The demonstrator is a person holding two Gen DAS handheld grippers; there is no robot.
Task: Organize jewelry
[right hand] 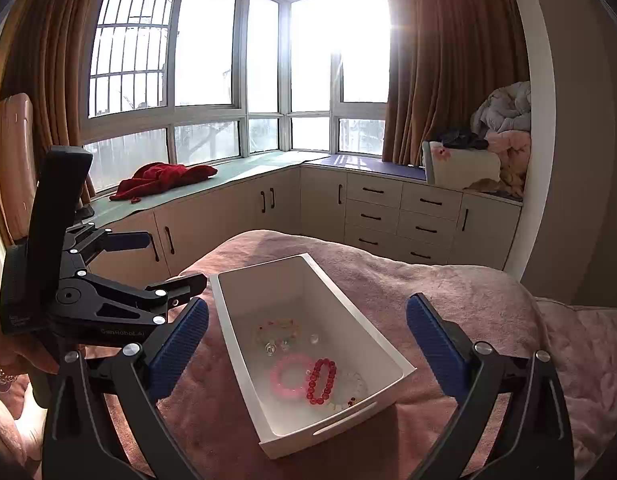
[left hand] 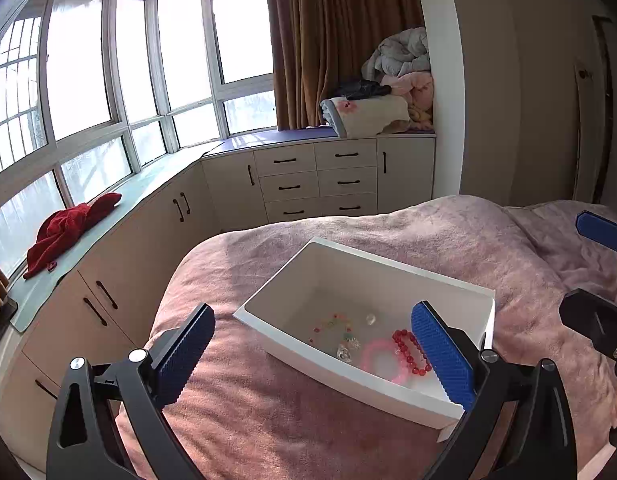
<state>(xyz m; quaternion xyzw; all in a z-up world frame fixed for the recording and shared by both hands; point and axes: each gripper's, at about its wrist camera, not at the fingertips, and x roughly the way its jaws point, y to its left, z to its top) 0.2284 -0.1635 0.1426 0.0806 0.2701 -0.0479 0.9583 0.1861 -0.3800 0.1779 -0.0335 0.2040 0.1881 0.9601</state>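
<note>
Two hand-held grippers hover over a bed covered with a pink blanket [right hand: 448, 280]. On the blanket sits a white box [right hand: 244, 344], open at the top. Inside it lie several bracelets: a pink bracelet [right hand: 289, 376] touching a red bead bracelet [right hand: 321, 381], a pale clear one [right hand: 354, 385] just beside them near the handle end, and a multicoloured one [right hand: 277, 330] further in, with small clear beads [right hand: 271, 348] beside it.

The left gripper [left hand: 312, 354] is spread wide and holds nothing; its right finger hangs over the near corner of the box, above the red beads. The right gripper [right hand: 308, 350] is also spread wide and empty, its fingers either side of the box.

Behind the bed, cream cabinets [right hand: 400, 216] run under a bay window [right hand: 212, 60]. A red cloth [right hand: 164, 176] lies on the window seat, and folded bedding [right hand: 484, 152] is piled beside a brown curtain [right hand: 436, 60].
</note>
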